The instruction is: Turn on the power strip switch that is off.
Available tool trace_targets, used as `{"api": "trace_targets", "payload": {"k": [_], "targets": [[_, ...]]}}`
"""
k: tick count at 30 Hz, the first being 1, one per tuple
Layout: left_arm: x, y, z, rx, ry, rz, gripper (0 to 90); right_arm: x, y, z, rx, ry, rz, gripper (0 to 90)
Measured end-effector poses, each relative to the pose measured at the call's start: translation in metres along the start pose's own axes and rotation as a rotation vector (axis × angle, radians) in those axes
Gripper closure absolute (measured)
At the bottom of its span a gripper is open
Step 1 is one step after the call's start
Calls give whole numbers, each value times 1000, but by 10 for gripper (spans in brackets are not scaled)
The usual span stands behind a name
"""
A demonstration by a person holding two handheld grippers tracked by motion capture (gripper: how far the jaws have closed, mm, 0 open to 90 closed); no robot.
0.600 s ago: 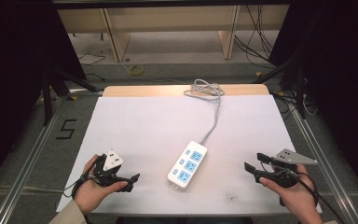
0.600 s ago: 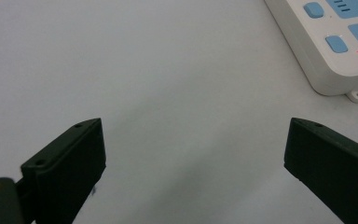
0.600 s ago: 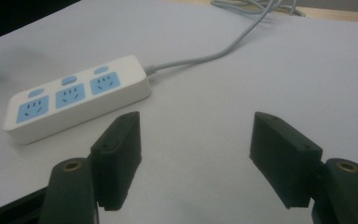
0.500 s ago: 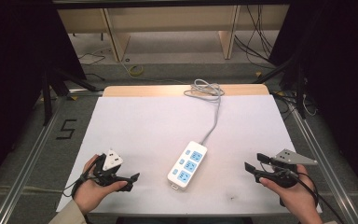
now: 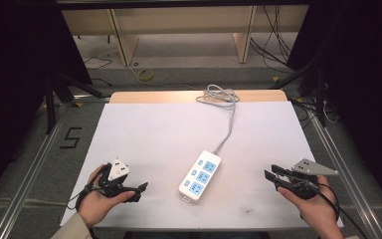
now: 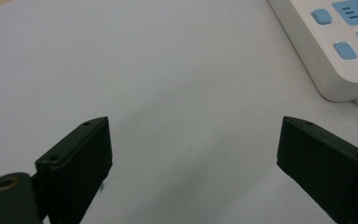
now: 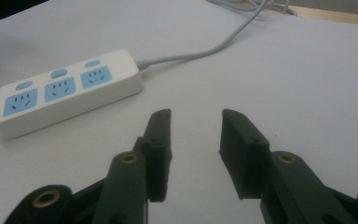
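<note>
A white power strip (image 5: 200, 174) with blue sockets lies on the white table cover (image 5: 169, 129), near the front middle. Its grey cable (image 5: 227, 130) runs back to a coil at the far edge. My left gripper (image 5: 138, 191) rests low at the front left, pointing right toward the strip. Its jaws stand wide apart (image 6: 193, 135) with bare cover between them, and the strip's near end (image 6: 335, 42) is ahead to the right. My right gripper (image 5: 271, 172) sits at the front right, pointing left. It is partly open (image 7: 196, 122) on nothing, with the strip (image 7: 65, 91) ahead to the left.
The wooden table edge (image 5: 149, 96) shows behind the cover, with the cable coil (image 5: 221, 95) on it. Metal rails (image 5: 32, 164) flank the table and a black "5" mark (image 5: 70, 137) is on the floor at left. Wooden shelving (image 5: 179, 30) stands beyond.
</note>
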State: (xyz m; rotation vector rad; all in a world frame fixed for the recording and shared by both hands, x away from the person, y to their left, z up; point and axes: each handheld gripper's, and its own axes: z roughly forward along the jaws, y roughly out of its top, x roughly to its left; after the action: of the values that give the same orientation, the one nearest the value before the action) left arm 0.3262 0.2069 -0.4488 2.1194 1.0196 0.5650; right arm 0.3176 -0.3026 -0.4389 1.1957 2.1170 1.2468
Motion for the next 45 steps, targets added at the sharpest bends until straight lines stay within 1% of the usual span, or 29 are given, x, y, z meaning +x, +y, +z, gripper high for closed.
{"api": "trace_targets", "payload": {"k": [3,9,11,13,18,24,27,38,45], "targets": [[1,0,0,2,3,1,101,1,1,0,0,-2,-2,710],[1,0,0,2,8,-2,115,2,3,1,10,-7,-12,873],[1,0,0,2,9,-3,121,1,4,1,14,-14,-18,900],[1,0,0,1,9,-2,124,1,4,1,21,-21,-20,900],[0,1,0,-1,11,-3,128,1,5,2,29,-20,-24,900],[-1,1,1,-3,12,-7,136,1,7,5,27,-16,-29,900],[-1,2,1,-3,11,-4,140,2,8,6,29,-17,-31,900],[-1,2,1,-6,13,-5,142,8,11,13,42,4,-40,900],[-1,2,1,-7,13,-8,142,11,12,15,37,13,-44,900]]}}
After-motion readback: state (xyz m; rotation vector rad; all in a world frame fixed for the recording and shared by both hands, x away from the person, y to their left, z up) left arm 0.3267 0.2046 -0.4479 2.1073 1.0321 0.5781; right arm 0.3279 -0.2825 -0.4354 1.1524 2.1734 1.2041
